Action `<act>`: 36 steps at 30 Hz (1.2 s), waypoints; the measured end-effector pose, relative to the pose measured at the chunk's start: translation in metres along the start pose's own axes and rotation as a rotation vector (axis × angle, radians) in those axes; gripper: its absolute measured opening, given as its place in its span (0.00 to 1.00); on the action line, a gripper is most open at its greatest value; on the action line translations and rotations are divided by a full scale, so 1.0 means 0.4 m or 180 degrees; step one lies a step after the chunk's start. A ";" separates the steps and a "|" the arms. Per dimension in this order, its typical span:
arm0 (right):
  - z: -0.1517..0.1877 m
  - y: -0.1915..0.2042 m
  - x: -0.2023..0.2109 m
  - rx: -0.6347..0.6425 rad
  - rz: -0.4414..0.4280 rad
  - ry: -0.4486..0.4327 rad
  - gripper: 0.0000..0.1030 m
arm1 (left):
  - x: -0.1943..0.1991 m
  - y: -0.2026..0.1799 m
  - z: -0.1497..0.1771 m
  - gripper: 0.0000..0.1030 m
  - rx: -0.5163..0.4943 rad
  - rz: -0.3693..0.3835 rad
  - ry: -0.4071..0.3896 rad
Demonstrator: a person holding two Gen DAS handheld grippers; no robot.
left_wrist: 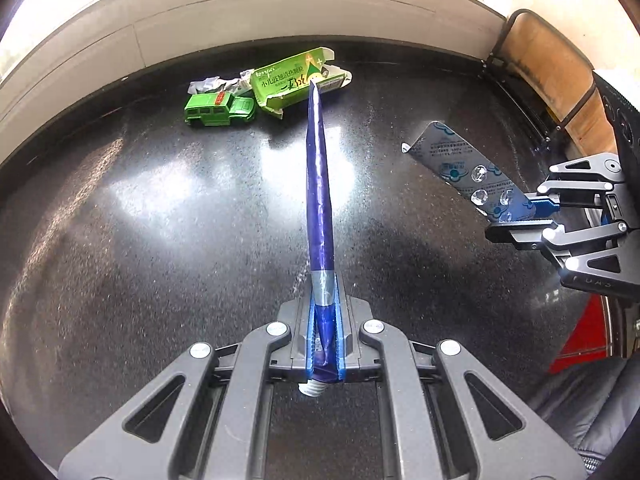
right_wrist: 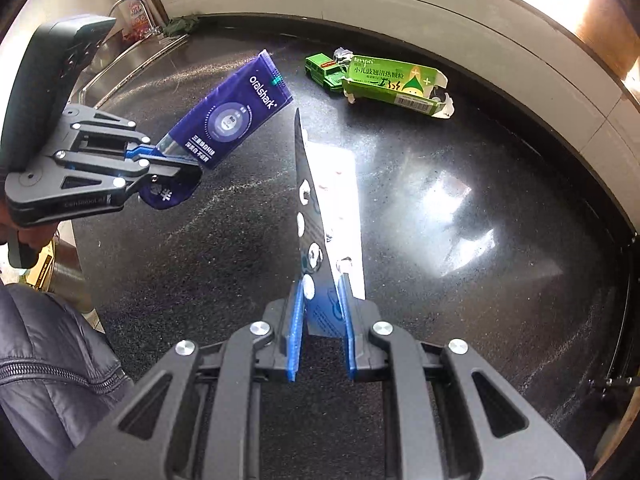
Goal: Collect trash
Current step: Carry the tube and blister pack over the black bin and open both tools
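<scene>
Trash, two pieces in hand and more on the counter.

Left wrist view: the flattened blue plastic toothpaste tube (left_wrist: 319, 184) is clamped between the blue pads of the left gripper (left_wrist: 323, 320), seen edge-on, its white threaded neck (left_wrist: 313, 389) poking out toward the camera and its crimped tail pointing away. Held near the neck, where the tube is stiffest, so it stands out straight, clear of the black speckled stone countertop (left_wrist: 160, 220). At far left centre lie a crumpled white paper scrap (left_wrist: 208, 85), a green toy jeep (left_wrist: 219, 109) and a torn green cardboard medicine box (left_wrist: 298, 80), all close together. At right, the right gripper (left_wrist: 520, 216) is closed on one end of a silver foil blister sheet (left_wrist: 460, 164), which tilts up off the counter.

Right wrist view: the same blister sheet (right_wrist: 310, 240) runs edge-on out of the right gripper (right_wrist: 322, 308), pads pinched on its near end; empty bubbles show on its left face. At left, the left gripper (right_wrist: 168, 160) holds the tube (right_wrist: 232, 120), printed face visible. Box (right_wrist: 396, 84), jeep (right_wrist: 324, 72) and scrap (right_wrist: 343, 55) rest at far centre, untouched. A steel sink (right_wrist: 132, 52) sits at far left. A dark padded sleeve (right_wrist: 48, 360) fills the near left.

Judgement: both items appear lifted for carrying off; box and paper scrap remain to collect; the jeep is likely not trash.
</scene>
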State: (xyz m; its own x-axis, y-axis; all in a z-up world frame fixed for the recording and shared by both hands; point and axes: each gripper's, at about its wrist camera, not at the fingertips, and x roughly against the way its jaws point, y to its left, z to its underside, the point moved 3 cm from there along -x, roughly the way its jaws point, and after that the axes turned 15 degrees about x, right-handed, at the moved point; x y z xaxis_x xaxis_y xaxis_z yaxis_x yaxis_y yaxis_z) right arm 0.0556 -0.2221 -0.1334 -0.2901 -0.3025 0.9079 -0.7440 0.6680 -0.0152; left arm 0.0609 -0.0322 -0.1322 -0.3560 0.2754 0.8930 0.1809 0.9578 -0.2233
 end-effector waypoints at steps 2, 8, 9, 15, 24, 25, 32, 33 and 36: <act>-0.003 0.017 0.009 0.0011 0.0025 -0.0031 0.17 | 0.010 -0.011 0.028 0.07 0.0022 -0.0045 -0.0023; -0.030 0.053 0.040 0.0021 0.0053 -0.0149 0.17 | 0.047 0.027 0.037 0.07 0.0176 -0.0129 -0.0153; -0.040 0.060 0.043 0.0030 0.0055 -0.0181 0.17 | 0.055 0.036 0.039 0.07 0.0217 -0.0143 -0.0176; -0.134 0.140 0.047 0.0268 -0.0061 -0.0310 0.17 | 0.153 0.126 0.072 0.07 0.0616 -0.0294 -0.0409; -0.394 0.469 -0.014 0.1082 -0.0734 -0.0485 0.17 | 0.338 0.385 0.295 0.07 0.1514 -0.0988 -0.0746; -0.421 0.519 -0.024 0.1193 -0.0829 -0.0486 0.17 | 0.357 0.414 0.329 0.07 0.1629 -0.1065 -0.0763; -0.520 0.869 -0.093 0.1861 -0.1522 -0.0294 0.17 | 0.445 0.592 0.611 0.07 0.2495 -0.1522 -0.0758; -0.527 0.920 -0.103 0.1946 -0.1603 -0.0247 0.17 | 0.451 0.614 0.648 0.07 0.2616 -0.1547 -0.0742; -0.535 1.049 -0.135 0.2182 -0.1760 -0.0101 0.17 | 0.460 0.671 0.752 0.07 0.2959 -0.1593 -0.0714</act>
State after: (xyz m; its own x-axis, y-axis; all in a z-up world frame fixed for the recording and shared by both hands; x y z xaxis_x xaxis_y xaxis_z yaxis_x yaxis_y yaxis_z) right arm -0.1122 0.2202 -0.0990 0.2094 -0.4873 0.8478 -0.9773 -0.1317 0.1657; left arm -0.2319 0.3003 -0.1454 -0.3730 -0.2466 0.8945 -0.7652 0.6269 -0.1463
